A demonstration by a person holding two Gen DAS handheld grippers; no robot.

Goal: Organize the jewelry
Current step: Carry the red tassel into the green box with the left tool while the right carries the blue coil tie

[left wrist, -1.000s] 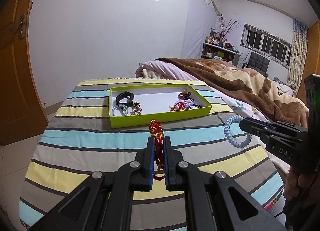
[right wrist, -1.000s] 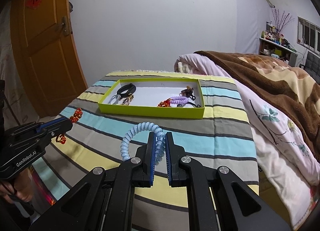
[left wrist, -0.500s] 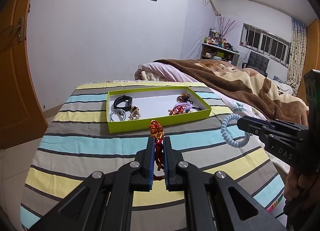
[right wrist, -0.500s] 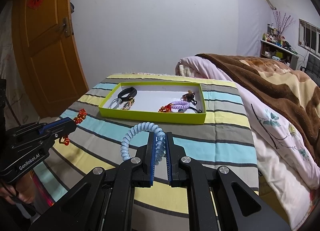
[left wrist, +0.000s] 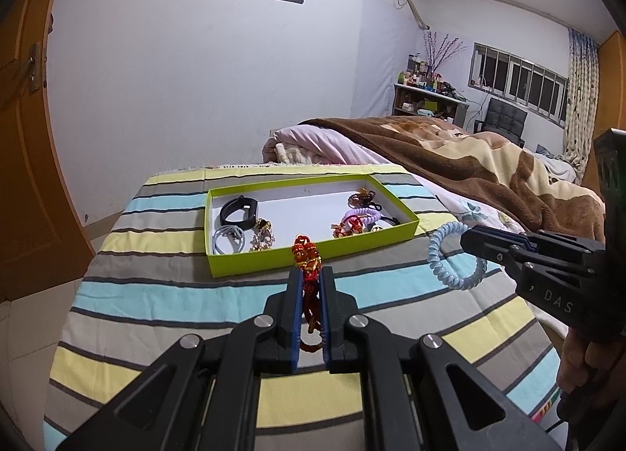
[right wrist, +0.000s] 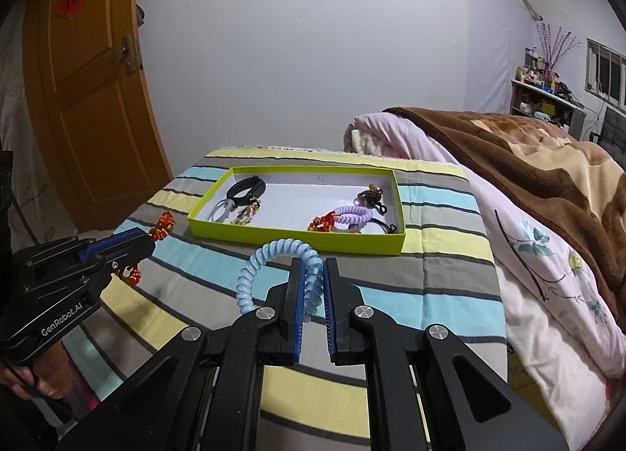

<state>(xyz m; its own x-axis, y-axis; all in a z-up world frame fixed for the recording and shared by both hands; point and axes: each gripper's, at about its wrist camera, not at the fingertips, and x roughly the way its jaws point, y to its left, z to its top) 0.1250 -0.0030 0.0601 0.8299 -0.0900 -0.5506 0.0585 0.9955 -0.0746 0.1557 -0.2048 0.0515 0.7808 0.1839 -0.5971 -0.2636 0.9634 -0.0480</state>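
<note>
My left gripper (left wrist: 311, 275) is shut on a red and gold beaded bracelet (left wrist: 306, 255) and holds it above the striped cloth, short of the green tray (left wrist: 313, 251). My right gripper (right wrist: 313, 267) is shut on a light blue coil hair tie (right wrist: 270, 259), also above the cloth near the tray's front wall (right wrist: 297, 241). Each gripper shows in the other view: the right (left wrist: 465, 238) with the coil (left wrist: 450, 255), the left (right wrist: 150, 241) with the bracelet (right wrist: 164, 224). The tray holds a black band (left wrist: 238, 210), a grey ring (left wrist: 229, 238), a purple coil (right wrist: 352, 214) and other pieces.
The striped cloth (left wrist: 176, 294) covers a table that drops off at the left and front. A bed with a brown blanket (left wrist: 489, 165) lies close on the right. An orange door (right wrist: 86, 91) stands at the left, a white wall behind.
Both grippers have pulled back and risen a little with their pieces still held; the tray looks smaller and farther in both views.
</note>
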